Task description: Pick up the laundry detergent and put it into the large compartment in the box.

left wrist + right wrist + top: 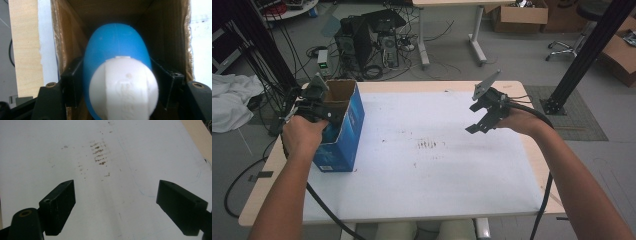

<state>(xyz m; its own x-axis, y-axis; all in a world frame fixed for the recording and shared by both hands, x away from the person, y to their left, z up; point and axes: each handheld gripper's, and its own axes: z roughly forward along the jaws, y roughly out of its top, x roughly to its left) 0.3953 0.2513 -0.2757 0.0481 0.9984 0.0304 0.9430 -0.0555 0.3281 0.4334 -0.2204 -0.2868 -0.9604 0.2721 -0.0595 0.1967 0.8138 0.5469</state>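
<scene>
A: Where's the blue-and-white bottle (117, 75)?
B: Inside the open blue carton (343, 131) at the counter's (437, 190) left edge, between the left gripper's (314, 102) jaws, which sit close beside it; whether they press, I can't tell.
A: The right gripper (116, 206)?
B: Jaws wide, nothing between them, above the counter.

The left forearm (287, 195) is extended forward from the bottom edge of the high view, and the left gripper (315, 102) is clasped in its hand (302, 134), pointed downward with its grey three-cornered plate uppermost. In the left gripper view its black jaws are seen set apart on either side of a rounded thing, and whether the pads press on it cannot be told. The right forearm (572, 175) is reached forward and inward, the right gripper (484, 117) being held above the surface and tilted down. Its jaws are spread wide, with nothing between them.
</scene>
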